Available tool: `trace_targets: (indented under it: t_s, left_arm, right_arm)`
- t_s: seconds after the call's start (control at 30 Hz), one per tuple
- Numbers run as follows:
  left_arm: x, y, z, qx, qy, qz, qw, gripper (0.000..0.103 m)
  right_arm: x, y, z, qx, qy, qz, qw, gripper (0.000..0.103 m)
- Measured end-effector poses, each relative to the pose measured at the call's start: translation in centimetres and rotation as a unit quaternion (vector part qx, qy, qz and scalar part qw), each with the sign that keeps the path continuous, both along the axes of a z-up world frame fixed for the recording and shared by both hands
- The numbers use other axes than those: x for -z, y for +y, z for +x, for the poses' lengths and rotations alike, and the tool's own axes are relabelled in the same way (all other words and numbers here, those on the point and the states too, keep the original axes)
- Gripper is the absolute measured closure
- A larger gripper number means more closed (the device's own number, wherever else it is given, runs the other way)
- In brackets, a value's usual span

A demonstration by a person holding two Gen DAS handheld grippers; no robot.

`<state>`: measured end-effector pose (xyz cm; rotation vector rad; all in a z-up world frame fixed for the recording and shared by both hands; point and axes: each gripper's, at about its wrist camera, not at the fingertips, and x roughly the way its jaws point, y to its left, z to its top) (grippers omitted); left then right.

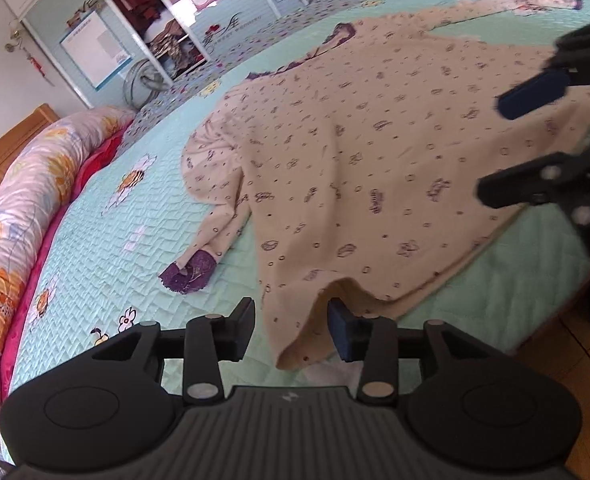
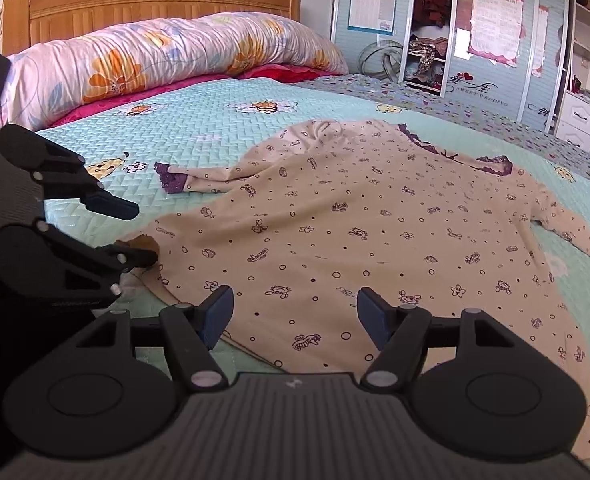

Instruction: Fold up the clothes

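Note:
A beige long-sleeved top (image 1: 367, 152) with purple prints and purple lace trim lies spread on the bed, also in the right wrist view (image 2: 375, 232). One sleeve with a purple cuff (image 1: 189, 274) is bent across the quilt. My left gripper (image 1: 291, 328) is open, its jaws on either side of the lifted hem corner; it shows at the left of the right wrist view (image 2: 147, 234). My right gripper (image 2: 295, 316) is open over the hem edge and holds nothing; it shows at the right of the left wrist view (image 1: 491, 144).
The bed has a mint quilted cover (image 2: 199, 136) with bee and flower prints. A rolled floral duvet (image 2: 167, 60) lies against the wooden headboard (image 2: 135, 4). A wardrobe with sliding doors (image 2: 491, 28) stands beyond the bed. Wooden floor (image 1: 567, 360) shows past the bed edge.

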<state>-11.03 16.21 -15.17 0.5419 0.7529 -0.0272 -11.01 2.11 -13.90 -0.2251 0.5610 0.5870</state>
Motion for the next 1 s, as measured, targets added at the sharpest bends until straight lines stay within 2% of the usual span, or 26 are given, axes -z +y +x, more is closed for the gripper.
trace_targets:
  t_s: [0.03, 0.1, 0.27, 0.4, 0.5, 0.63, 0.77, 0.9, 1.0]
  left_arm:
    - [0.1, 0.2, 0.5, -0.005, 0.002, -0.003, 1.0, 0.103]
    - [-0.2, 0.6, 0.7, -0.01, -0.008, -0.013, 0.9998, 0.102]
    - [-3.6, 0.8, 0.1, -0.023, -0.05, -0.062, 0.9965, 0.102]
    - [-5.3, 0.2, 0.3, -0.016, -0.064, -0.066, 0.9956, 0.102]
    - [-5.7, 0.2, 0.5, -0.022, -0.072, -0.069, 0.9948, 0.102]
    - [-5.3, 0.7, 0.4, -0.03, -0.069, -0.067, 0.9949, 0.102]
    - [-4.9, 1.6, 0.2, -0.043, -0.067, -0.068, 0.9945, 0.102]
    - [-4.8, 2.2, 0.0, -0.051, -0.068, -0.068, 0.9941, 0.102]
    - [-4.4, 2.3, -0.1, -0.056, -0.063, -0.07, 0.9939, 0.102]
  right_arm:
    - [0.0, -0.1, 0.0, 0.002, 0.0, 0.0, 1.0, 0.032]
    - [-0.1, -0.4, -0.1, 0.004, -0.002, -0.001, 1.0, 0.032]
    - [-0.4, -0.2, -1.4, -0.024, -0.028, -0.012, 0.999, 0.032]
    - [-0.5, 2.1, -2.4, -0.068, -0.064, -0.033, 0.995, 0.032]
    - [0.4, 4.5, -2.2, -0.077, -0.095, -0.079, 0.989, 0.029]
    - [2.7, 5.1, -0.6, -0.018, -0.123, -0.166, 0.978, 0.029]
    - [3.1, 0.7, 1.0, 0.063, -0.118, -0.214, 0.968, 0.029]
    - [2.3, -6.3, 2.2, 0.146, -0.087, -0.212, 0.962, 0.025]
    - [2.0, -10.9, 3.0, 0.215, -0.069, -0.207, 0.952, 0.025]
